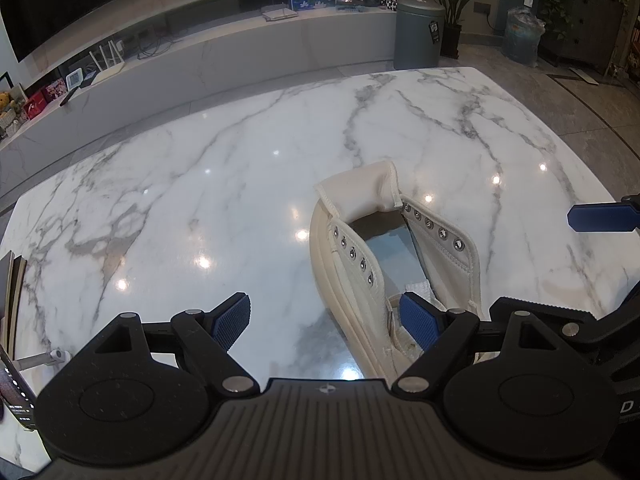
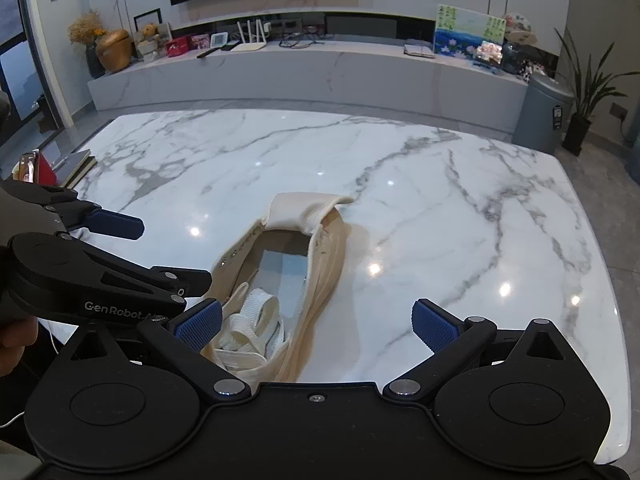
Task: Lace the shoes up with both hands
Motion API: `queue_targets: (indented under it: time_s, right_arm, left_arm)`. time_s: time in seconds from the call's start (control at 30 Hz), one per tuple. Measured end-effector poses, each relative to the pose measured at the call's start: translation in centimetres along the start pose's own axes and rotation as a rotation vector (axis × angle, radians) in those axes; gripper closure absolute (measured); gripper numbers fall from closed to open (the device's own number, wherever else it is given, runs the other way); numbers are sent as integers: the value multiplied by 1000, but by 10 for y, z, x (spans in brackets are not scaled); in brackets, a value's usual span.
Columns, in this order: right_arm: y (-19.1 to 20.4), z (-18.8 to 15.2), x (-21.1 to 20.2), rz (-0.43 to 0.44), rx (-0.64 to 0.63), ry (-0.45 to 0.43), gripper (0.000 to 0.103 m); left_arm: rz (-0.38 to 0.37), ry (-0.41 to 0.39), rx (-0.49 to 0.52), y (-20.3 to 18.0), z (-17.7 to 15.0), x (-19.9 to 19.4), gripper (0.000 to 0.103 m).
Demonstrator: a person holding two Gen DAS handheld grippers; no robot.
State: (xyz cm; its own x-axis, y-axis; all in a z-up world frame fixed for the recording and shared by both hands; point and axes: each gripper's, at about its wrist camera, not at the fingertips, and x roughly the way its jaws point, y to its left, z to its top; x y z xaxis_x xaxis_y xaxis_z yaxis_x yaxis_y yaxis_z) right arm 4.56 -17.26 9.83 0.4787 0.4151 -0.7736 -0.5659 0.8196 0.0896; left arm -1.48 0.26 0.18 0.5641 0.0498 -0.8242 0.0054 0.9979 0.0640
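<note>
Shoe point(image 2: 280, 264) sat on the table point(image 1: 200, 184), eyelets point(image 1: 356, 252) bare, tongue point(image 1: 360, 192) flopped forward, floppy flat lace point(image 2: 256, 332) bunched inside near the heel; both grippers point(image 1: 324, 320) point(image 2: 316, 322) spread wide, pinching nothing; probably best grabbed by a lace end.

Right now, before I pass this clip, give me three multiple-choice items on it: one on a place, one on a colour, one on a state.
1. Where does the white lace lie?
A. bunched inside the shoe
B. threaded through the eyelets
C. on the floor

2. What colour are the gripper pads?
A. red
B. blue
C. green

3. How do the two grippers stand?
A. both open
B. both shut
C. left shut on the lace

Key: 1 A, the lace is piled inside the cream high-top shoe and its eyelets are empty. 2 B, the ribbed pads show blue. 3 A, the left gripper and the right gripper hold nothing, fingers wide apart.
</note>
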Motion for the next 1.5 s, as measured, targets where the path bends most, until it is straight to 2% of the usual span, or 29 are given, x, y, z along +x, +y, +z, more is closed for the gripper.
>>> queue_targets:
  time_s: [0.3,0.5,0.57,0.6,0.63,0.67,0.8,0.87,0.93,1.27,1.37,1.5]
  right_arm:
    - [3,0,2,14,-31,9,2]
    - [6,-2,3,49,-96,13,3]
    - [8,-3,2,74,-129,14,11]
    - [8,-3,2,84,-146,15,13]
    - [9,-3,3,90,-162,17,15]
    - [10,-3,3,96,-177,18,21]
    - [13,-1,7,138,-220,28,35]
    - [16,0,11,170,-234,41,47]
    - [18,1,16,198,-247,56,51]
    - [26,7,48,272,-298,143,51]
    - [28,7,58,280,-298,170,51]
    - [33,5,69,295,-312,210,52]
  left_arm:
    - [-5,5,7,2,0,1,21]
    - [-7,6,20,3,0,2,21]
    - [-9,4,34,3,1,3,22]
    - [-15,6,33,4,1,4,26]
    - [-22,9,32,5,1,5,35]
    - [-28,11,30,6,1,6,37]
    - [-55,20,25,11,2,10,42]
    - [-81,22,24,8,3,12,45]
    - [-95,23,28,8,4,13,45]
    - [-123,41,51,5,13,23,45]
    - [-130,63,32,10,12,29,53]
    - [-142,75,25,14,12,31,57]
